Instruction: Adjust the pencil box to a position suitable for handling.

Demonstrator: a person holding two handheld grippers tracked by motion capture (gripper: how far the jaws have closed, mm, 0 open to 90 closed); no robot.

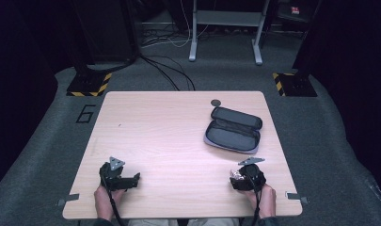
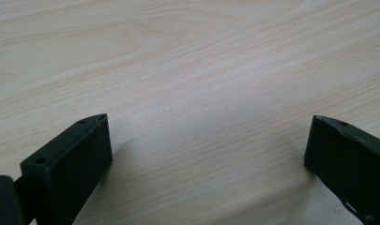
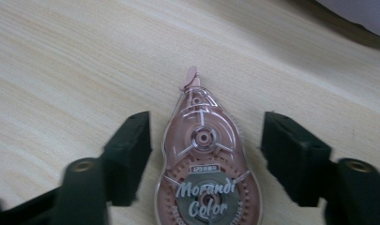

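A pink see-through correction tape dispenser, printed "Morandi Color", lies flat on the wooden table. Its tip points away from my right gripper. The right gripper's jaws stand on either side of the dispenser with a gap at each side, so it is open and not pressing on it. In the high view the right gripper is near the front right of the table, with the dispenser at its tips. My left gripper rests open over bare wood; in the high view the left gripper is at the front left.
An open dark grey pencil case lies at the back right of the table, just beyond the right gripper; its edge shows in the right gripper view. A small dark round object sits behind the case. Carpet, cables and stand legs surround the table.
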